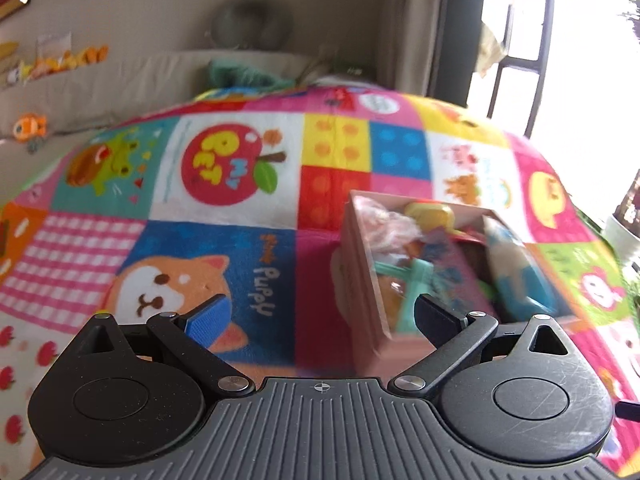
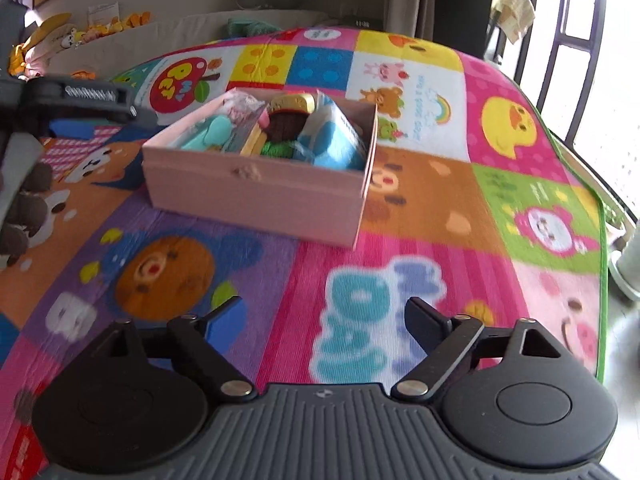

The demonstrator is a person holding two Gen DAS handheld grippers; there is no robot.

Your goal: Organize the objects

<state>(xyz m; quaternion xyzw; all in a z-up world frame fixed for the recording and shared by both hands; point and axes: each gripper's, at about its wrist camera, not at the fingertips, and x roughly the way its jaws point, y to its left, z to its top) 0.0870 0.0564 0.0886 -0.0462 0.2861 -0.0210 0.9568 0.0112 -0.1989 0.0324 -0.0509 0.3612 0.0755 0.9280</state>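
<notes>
My left tool (image 1: 320,316) and right tool (image 2: 322,318) both gape empty; the pink box (image 2: 256,188) sits nearer my left, ahead-right.

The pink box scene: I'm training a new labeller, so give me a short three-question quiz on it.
1. True or false: the pink box stands empty on the patchwork mat.
2. What do the right gripper and the left gripper hold? A) a toy each B) nothing C) the box between them
3. Fill in: the box's top is ____, with no lid on it.

Key: 1 false, it is full of small toys and packets. 2 B, both are open over the mat. 3 open.
</notes>
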